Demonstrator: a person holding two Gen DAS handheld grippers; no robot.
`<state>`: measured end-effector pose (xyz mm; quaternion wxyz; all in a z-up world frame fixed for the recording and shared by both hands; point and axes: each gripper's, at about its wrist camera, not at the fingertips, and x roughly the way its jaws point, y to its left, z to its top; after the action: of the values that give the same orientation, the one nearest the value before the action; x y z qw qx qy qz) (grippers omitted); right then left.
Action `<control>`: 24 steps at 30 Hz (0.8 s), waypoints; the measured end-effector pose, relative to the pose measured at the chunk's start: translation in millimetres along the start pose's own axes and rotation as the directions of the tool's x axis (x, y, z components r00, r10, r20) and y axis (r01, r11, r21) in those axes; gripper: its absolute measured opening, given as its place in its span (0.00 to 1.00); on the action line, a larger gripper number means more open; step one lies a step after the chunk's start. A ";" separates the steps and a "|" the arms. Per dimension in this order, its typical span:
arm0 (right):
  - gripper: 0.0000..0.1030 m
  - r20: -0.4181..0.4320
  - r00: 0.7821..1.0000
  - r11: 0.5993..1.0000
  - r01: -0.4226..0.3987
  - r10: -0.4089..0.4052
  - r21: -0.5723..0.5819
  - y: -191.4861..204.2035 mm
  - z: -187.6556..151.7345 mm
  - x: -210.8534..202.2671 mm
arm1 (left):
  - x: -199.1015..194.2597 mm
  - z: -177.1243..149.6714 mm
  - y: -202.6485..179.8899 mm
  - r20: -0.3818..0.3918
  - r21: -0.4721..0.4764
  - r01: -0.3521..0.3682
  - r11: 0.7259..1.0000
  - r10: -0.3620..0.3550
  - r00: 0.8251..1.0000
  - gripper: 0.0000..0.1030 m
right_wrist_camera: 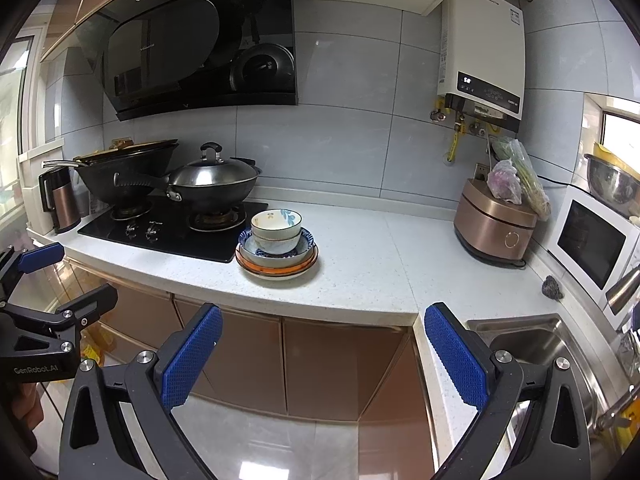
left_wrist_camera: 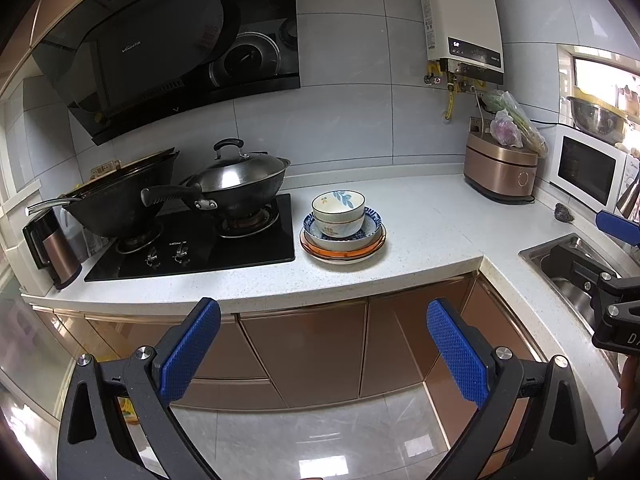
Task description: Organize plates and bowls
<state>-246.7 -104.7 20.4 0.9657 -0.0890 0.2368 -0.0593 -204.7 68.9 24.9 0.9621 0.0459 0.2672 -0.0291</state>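
One stack of dishes stands on the white counter right of the hob: two cream bowls (left_wrist_camera: 338, 209) (right_wrist_camera: 276, 226) nested in a blue-patterned bowl (left_wrist_camera: 370, 224) (right_wrist_camera: 306, 240), on an orange-rimmed plate (left_wrist_camera: 343, 254) (right_wrist_camera: 276, 268). My left gripper (left_wrist_camera: 324, 356) is open and empty, held off the counter in front of the brown cabinets, well short of the stack. My right gripper (right_wrist_camera: 322, 354) is open and empty too, off the counter's front edge near the sink corner. Each gripper shows at the edge of the other's view.
A black hob (left_wrist_camera: 192, 244) carries a lidded wok (left_wrist_camera: 236, 180) and a second wok (left_wrist_camera: 120, 196). A kettle (left_wrist_camera: 52, 244) stands at the left. A brown rice cooker (left_wrist_camera: 500, 168), a microwave (left_wrist_camera: 588, 168) and a steel sink (right_wrist_camera: 532, 344) are on the right.
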 end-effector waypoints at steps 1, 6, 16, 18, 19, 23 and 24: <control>1.00 0.000 1.000 1.000 -0.001 0.001 0.000 -0.4 0.0 0.0 | -0.1 0.0 -0.3 0.000 0.001 0.001 1.000 -0.001 1.000 0.98; 1.00 -0.001 1.000 1.000 0.001 -0.001 -0.002 -0.5 -0.5 -0.8 | -1.1 -0.1 -1.3 0.000 0.004 0.003 1.000 -0.003 1.000 0.98; 1.00 -0.004 1.000 1.000 0.001 -0.001 -0.006 2.6 -1.7 -1.4 | -1.5 -0.4 -3.2 -0.002 0.007 0.008 1.000 -0.008 1.000 0.98; 1.00 -0.005 1.000 1.000 0.001 -0.001 -0.008 3.3 -1.4 -1.2 | -2.1 -0.9 -4.4 -0.003 0.011 0.009 1.000 -0.009 1.000 0.98; 1.00 -0.005 1.000 1.000 0.000 0.000 -0.009 4.1 -0.9 -1.6 | -2.3 -1.3 -4.9 -0.002 0.014 0.009 1.000 -0.009 1.000 0.98; 1.00 -0.004 1.000 1.000 0.000 0.000 -0.011 4.2 -0.4 -1.7 | -2.5 -1.3 -5.4 -0.003 0.015 0.008 1.000 -0.008 1.000 0.98; 1.00 -0.004 1.000 1.000 -0.001 0.001 -0.011 4.1 -0.4 -1.8 | -2.6 -1.4 -5.5 -0.003 0.014 0.008 1.000 -0.008 1.000 0.98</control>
<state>-248.2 -100.4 20.1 0.9647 -0.0942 0.2391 -0.0577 -208.1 63.7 24.6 0.9612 0.0517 0.2687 -0.0346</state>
